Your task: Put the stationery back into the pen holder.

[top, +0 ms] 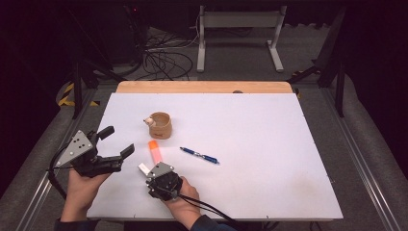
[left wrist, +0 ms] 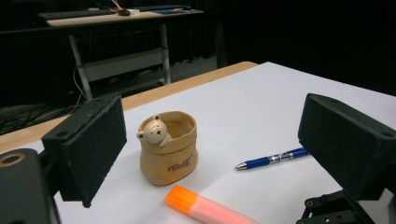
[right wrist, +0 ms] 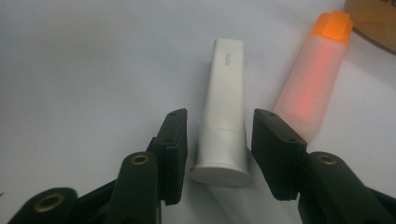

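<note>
My right gripper (right wrist: 218, 154) has its jaws on both sides of the white tube (right wrist: 224, 116) lying on the table (top: 269, 144), with a thin gap, so I think nothing is gripped or lifted yet. Farther away, the orange highlighter (right wrist: 314, 81), blue pen (top: 199, 155) and bear cup (top: 159, 124) wait untouched, and my left gripper (top: 118, 139) is spread wide, empty.

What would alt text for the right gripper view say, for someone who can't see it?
Two black jaws of the right gripper straddle the wide end of a white tube lying on a white table, narrow gaps showing on both sides. An orange highlighter lies just right of it.
</note>
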`<control>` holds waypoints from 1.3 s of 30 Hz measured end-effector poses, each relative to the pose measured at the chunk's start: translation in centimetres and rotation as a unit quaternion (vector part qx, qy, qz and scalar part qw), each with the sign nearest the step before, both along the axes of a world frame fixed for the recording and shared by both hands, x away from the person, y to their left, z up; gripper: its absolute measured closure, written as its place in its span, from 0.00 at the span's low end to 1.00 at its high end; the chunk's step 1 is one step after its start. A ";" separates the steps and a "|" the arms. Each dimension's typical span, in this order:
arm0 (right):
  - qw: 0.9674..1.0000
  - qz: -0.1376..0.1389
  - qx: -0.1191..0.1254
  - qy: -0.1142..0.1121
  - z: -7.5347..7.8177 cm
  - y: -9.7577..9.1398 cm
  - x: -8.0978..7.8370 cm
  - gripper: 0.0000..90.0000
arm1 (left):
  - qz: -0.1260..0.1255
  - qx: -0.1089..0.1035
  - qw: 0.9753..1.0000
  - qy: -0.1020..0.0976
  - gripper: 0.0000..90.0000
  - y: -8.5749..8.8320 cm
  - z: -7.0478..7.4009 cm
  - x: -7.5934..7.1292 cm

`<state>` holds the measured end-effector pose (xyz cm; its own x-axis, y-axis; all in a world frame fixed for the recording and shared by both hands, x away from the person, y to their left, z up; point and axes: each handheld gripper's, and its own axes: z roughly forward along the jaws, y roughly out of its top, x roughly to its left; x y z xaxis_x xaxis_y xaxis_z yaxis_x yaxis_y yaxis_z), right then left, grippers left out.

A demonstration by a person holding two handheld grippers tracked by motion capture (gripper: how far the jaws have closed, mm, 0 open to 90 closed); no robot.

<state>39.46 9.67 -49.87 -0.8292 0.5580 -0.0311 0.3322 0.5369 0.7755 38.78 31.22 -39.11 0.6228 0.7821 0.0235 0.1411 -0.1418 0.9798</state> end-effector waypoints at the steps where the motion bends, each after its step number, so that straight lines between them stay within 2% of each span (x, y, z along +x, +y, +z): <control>1: 1.000 0.000 0.000 0.000 0.0 0.0 0.0 0.65 | 0.000 0.000 1.000 0.000 0.10 0.0 0.0 0.0; 16: 1.000 -0.011 0.000 0.012 -0.1 0.2 0.1 0.72 | -0.002 0.002 1.000 0.002 0.10 -0.2 0.0 0.0; 27: 1.000 -0.014 -0.013 -0.004 -0.1 0.4 -0.2 0.73 | -0.007 0.006 1.000 0.006 0.10 -0.5 -0.3 0.1; 33: 1.000 -0.006 -0.012 0.004 0.1 0.3 0.0 0.74 | -0.004 0.006 1.000 0.008 0.10 -0.3 -0.4 0.2; 39: 1.000 -0.008 -0.007 0.001 0.2 0.3 0.0 0.75 | -0.004 0.005 1.000 0.007 0.10 -0.3 -0.4 0.2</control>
<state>39.41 9.93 -49.70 -0.8202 0.5709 -0.0374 0.3425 0.5423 0.7672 38.97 30.93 -39.50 0.6293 0.7768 0.0228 0.1537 -0.1532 0.9762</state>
